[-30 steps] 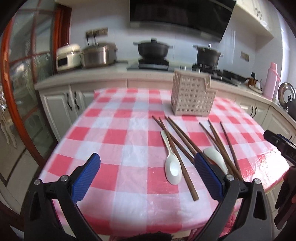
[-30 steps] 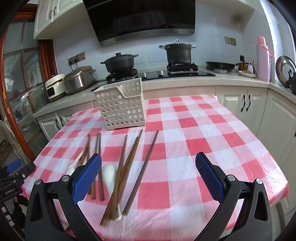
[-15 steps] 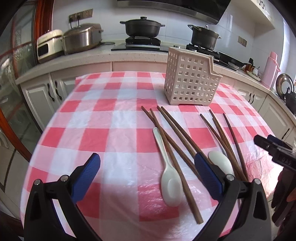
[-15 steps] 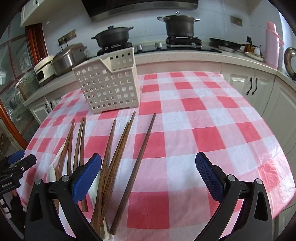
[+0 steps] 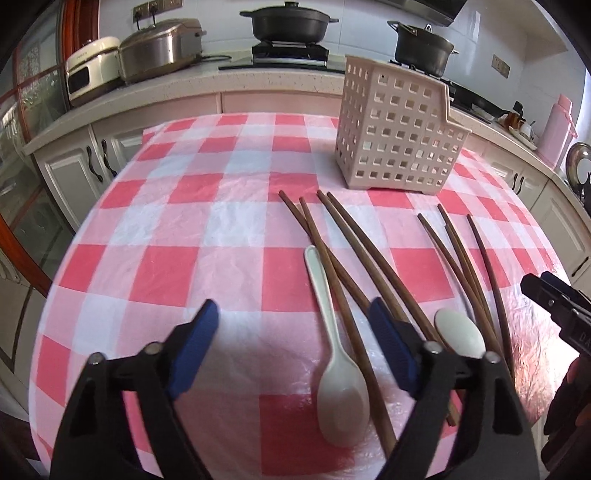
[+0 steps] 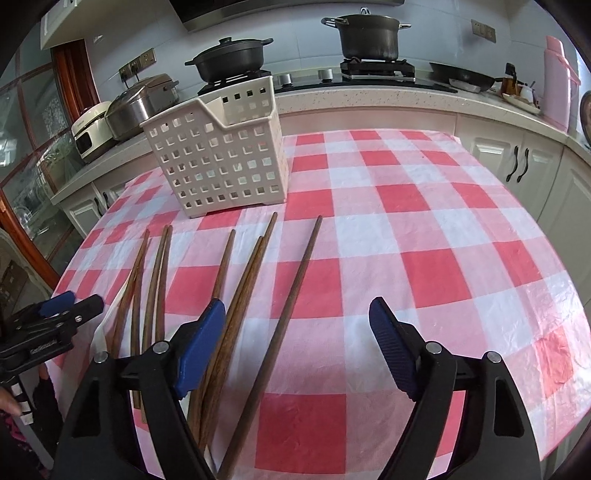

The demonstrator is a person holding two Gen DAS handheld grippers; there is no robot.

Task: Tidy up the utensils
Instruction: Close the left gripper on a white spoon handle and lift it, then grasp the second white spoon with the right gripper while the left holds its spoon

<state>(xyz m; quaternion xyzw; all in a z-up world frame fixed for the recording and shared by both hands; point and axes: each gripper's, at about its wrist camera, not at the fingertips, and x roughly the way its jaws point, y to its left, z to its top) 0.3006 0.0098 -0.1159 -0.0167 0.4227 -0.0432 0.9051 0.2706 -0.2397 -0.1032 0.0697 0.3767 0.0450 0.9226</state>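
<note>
A white perforated utensil basket point(image 5: 397, 129) stands upright on the red-and-white checked table point(image 5: 166, 258); it also shows in the right wrist view point(image 6: 221, 162). Several brown wooden chopsticks point(image 5: 343, 258) lie in front of it, also seen in the right wrist view point(image 6: 291, 295). A white spoon point(image 5: 338, 354) lies among them, and a second white spoon point(image 5: 460, 338) lies further right. My left gripper point(image 5: 293, 339) is open and empty, low over the table, just left of the first spoon. My right gripper point(image 6: 297, 339) is open and empty above the rightmost chopstick.
A kitchen counter point(image 5: 184, 85) behind the table carries a rice cooker point(image 5: 159, 48) and black pots point(image 5: 288, 22) on a stove. A pink flask point(image 6: 557, 85) stands at the far right. The table's rounded edge point(image 6: 554, 424) falls away near both grippers.
Both grippers have moved forward and down toward the table, so the chopsticks, spoons and basket look larger and nearer. Both stayed open. Nothing on the table has moved.
</note>
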